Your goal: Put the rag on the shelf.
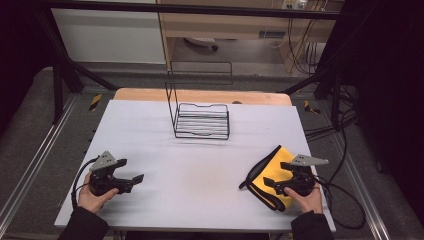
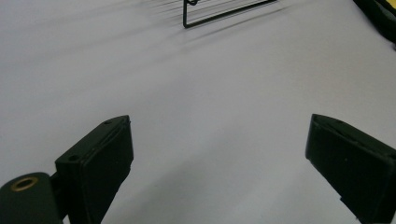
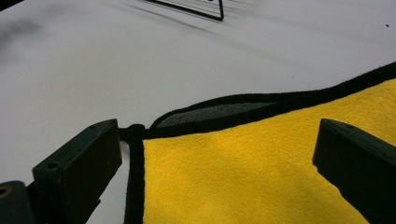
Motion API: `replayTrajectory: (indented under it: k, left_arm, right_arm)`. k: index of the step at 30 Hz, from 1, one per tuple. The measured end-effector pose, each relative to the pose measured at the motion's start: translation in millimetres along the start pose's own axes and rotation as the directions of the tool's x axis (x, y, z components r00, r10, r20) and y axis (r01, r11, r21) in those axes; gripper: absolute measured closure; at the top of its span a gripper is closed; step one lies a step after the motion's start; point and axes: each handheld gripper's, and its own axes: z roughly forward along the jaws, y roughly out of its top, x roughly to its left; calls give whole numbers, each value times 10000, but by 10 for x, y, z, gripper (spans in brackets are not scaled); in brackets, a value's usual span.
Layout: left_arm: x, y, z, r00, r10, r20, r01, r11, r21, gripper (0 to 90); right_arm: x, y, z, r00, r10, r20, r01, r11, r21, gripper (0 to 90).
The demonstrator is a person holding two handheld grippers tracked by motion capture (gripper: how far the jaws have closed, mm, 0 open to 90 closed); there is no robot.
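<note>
A yellow cloth (image 1: 274,159) with a black border lies folded on the white table top at the near right. In the right gripper view the cloth (image 3: 243,177) spreads under and between the jaws, with a grey underside showing at the fold. My right gripper (image 1: 275,173) (image 3: 217,135) hovers low over the cloth's corner, open, its pads apart from the fabric. My left gripper (image 1: 130,171) (image 2: 219,130) is held at the near left over bare table, open, with nothing between its fingers.
A black wire rack (image 1: 202,120) (image 2: 224,11) (image 3: 196,9) stands upright at the middle back of the white table top (image 1: 150,135). A wooden edge (image 1: 200,95) runs behind it. Cables (image 1: 340,190) trail off the right side.
</note>
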Motion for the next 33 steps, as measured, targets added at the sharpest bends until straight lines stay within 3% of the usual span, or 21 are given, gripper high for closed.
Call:
replayTrajectory:
  k: [14,22,26,27,31,32,33]
  left_arm:
    - [-8,-8,-7,10000,12,-11,-12,10000,-18,82]
    - [-19,-13,0,10000,60,-24,-60,10000,50,85]
    - [-22,-12,2,10000,84,-15,-83,9999,67,88]
    - [-29,-13,7,10000,74,-32,-73,9999,79,92]
    - [-32,-12,10,9998,187,-57,-187,9997,125,95]
    - [-34,-12,11,9997,228,-87,-227,9996,151,98]
    - [-34,-12,11,9997,228,-87,-227,9996,151,99]
  right_arm:
    - [74,31,23,9997,56,234,-65,9992,404,46]
    - [212,87,107,9987,-423,285,399,9959,806,103]
    - [329,121,179,9975,-643,293,605,9913,1167,170]
    - [376,125,213,9960,-850,276,805,9873,1367,254]
    - [435,114,275,9952,-966,150,929,9823,1629,348]
    - [471,98,317,9932,-1158,154,1109,9761,1867,425]
    - [471,98,317,9932,-1158,154,1109,9761,1867,425]
